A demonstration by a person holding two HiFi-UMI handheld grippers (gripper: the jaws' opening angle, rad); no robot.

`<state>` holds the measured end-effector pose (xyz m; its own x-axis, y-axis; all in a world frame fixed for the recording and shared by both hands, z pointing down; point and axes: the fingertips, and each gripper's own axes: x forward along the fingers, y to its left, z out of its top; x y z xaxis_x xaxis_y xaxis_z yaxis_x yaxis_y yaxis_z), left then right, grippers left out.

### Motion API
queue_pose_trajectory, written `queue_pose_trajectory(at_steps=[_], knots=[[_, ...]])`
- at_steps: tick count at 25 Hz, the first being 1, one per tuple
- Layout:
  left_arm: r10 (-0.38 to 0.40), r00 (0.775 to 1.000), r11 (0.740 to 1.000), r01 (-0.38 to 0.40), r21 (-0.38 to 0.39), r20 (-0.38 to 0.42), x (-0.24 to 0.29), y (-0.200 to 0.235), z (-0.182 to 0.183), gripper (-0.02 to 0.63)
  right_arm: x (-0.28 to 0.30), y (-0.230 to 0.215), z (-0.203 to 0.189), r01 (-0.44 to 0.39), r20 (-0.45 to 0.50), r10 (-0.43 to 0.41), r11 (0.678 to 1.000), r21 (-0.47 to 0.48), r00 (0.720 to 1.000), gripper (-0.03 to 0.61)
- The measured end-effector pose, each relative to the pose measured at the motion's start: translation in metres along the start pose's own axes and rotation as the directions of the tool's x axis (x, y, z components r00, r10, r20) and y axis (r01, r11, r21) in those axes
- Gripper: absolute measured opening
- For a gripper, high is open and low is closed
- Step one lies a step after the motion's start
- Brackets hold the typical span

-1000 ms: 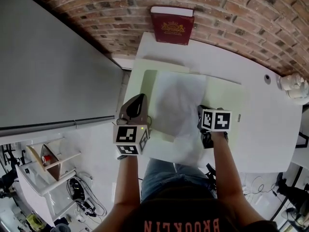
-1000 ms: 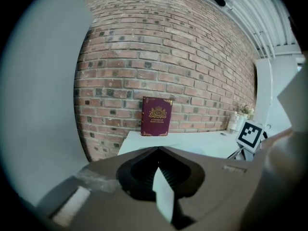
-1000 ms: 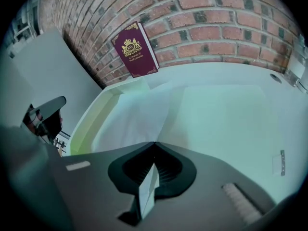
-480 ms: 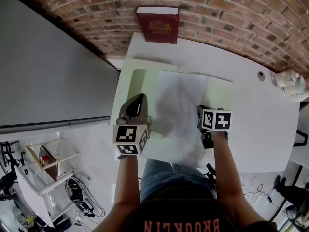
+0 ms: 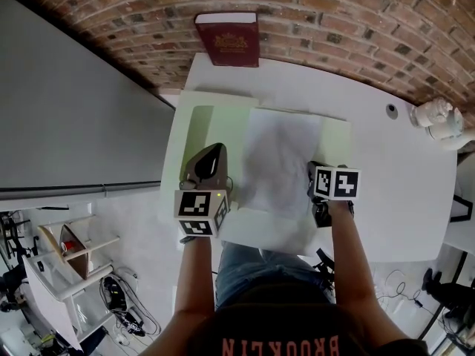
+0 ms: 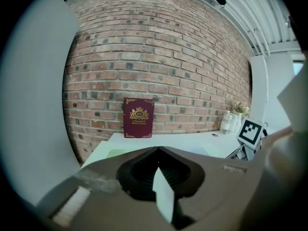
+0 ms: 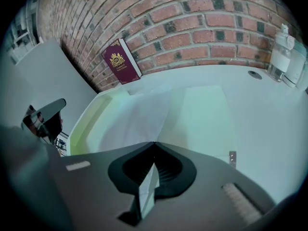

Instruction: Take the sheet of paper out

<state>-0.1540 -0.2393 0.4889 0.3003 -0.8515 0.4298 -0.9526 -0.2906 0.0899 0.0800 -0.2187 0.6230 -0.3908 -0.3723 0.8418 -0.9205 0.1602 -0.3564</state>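
Observation:
A white sheet of paper (image 5: pixel 280 158) lies over an open pale green folder (image 5: pixel 202 121) on the white table (image 5: pixel 401 191). The sheet's near end hangs past the table's front edge. My left gripper (image 5: pixel 213 170) is at the sheet's near left side, shut on a thin pale edge (image 6: pixel 163 196) that I take for the sheet. My right gripper (image 5: pixel 315 175) is at its near right side, shut on a thin pale edge (image 7: pixel 147 186) of the sheet. In the right gripper view the sheet (image 7: pixel 139 121) and the folder (image 7: pixel 202 114) spread out ahead of the jaws.
A dark red book (image 5: pixel 228 41) leans upright against the brick wall at the table's back. White bottles (image 5: pixel 436 117) stand at the far right corner, by a small round hole (image 5: pixel 391 110). A grey panel (image 5: pixel 74 110) runs along the left. A person's legs are below the front edge.
Both grippers and the sheet have slid to the right over the folder and table. More of the green folder's left side now shows.

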Motion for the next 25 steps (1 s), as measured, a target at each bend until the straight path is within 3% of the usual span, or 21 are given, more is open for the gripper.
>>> queue_pose_trajectory(at_steps=[12,25], knots=[[-0.030,0.999,0.999,0.029,0.034,0.029,-0.006,-0.036,0.009,0.000,-0.035,-0.023,-0.005,-0.007,0.065,0.005,1.000,0.025,0.998,0.003],[-0.040,0.996,0.997,0.034,0.069,0.085,-0.033,-0.019,0.027,0.000,-0.071,0.002,0.011,-0.010,0.193,0.003,0.999,0.036,0.981,0.003]])
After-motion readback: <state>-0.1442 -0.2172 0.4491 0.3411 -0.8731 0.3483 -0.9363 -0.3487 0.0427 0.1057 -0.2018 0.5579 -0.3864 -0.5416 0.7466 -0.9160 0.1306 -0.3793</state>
